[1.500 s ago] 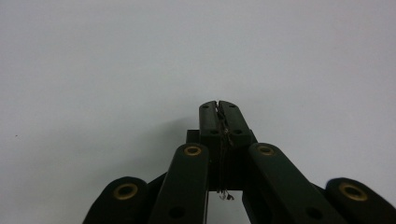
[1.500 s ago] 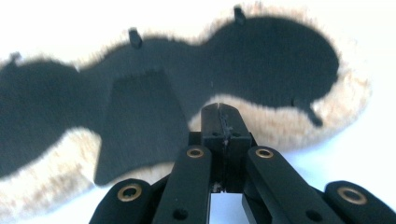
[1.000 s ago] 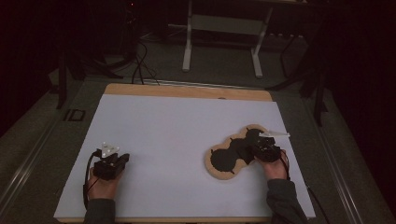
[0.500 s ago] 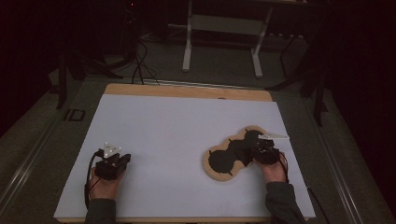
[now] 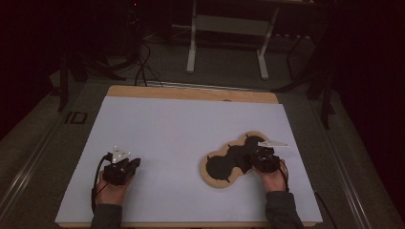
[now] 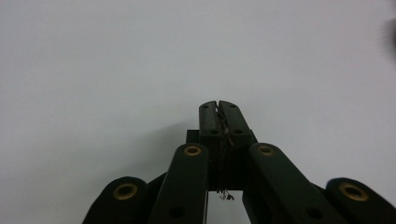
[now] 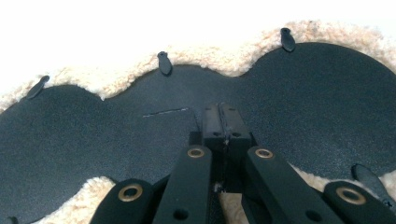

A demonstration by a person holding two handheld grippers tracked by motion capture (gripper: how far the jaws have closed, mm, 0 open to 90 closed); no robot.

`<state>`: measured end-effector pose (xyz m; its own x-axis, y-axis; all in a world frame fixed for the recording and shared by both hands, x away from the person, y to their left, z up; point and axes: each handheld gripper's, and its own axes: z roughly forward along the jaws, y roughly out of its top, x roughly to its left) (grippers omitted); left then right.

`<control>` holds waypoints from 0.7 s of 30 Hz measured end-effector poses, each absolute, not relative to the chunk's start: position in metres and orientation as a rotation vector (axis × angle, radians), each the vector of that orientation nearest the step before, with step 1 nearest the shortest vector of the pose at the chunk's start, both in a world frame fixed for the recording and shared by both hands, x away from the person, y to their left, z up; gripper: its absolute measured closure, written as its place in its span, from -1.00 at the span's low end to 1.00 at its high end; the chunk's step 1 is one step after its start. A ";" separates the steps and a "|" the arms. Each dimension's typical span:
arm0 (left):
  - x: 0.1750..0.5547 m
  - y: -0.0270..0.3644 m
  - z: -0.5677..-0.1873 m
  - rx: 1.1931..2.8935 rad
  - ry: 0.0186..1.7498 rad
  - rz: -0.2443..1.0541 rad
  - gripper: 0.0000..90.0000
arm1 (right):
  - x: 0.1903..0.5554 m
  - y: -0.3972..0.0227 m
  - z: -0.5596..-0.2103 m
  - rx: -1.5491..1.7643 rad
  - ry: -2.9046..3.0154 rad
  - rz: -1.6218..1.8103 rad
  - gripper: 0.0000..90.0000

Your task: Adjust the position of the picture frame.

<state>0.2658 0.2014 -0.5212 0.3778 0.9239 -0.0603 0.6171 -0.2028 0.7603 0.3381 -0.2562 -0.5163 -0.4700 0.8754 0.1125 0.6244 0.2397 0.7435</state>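
At lower right of the high view, the clenched right gripper [image 5: 258, 160] rests over the fleece-edged black pad [image 5: 228, 164], ungrasped, while the left gripper [image 5: 125, 167], also clenched and empty, waits on the white worktop [image 5: 191, 129].

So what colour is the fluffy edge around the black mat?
Cream-beige. The fleece edge of the black mat shows best in the right gripper view.

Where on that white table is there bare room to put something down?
Most of the white sheet is bare: the whole far half up to the wooden edge, and the middle strip between the left gripper and the fleece-edged black pad. It is crowded only at the near right, where the right gripper sits on that pad.
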 end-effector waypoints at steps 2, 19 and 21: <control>0.265 0.197 -0.520 1.941 1.309 0.562 0.99 | 0.336 -0.252 -0.516 1.372 2.206 1.062 1.00; 0.261 0.179 -0.518 1.936 1.243 0.500 0.99 | 0.358 -0.255 -0.506 1.285 2.184 0.932 1.00; 0.260 0.175 -0.518 1.938 1.233 0.489 0.99 | 0.362 -0.264 -0.504 1.310 2.160 0.921 1.00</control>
<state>0.2602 0.1751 -0.5177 0.4573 0.8856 -0.0815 0.5887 -0.2327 0.7742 0.3620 -0.2636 -0.5037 -0.4485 0.8931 -0.0345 0.5937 0.3265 0.7355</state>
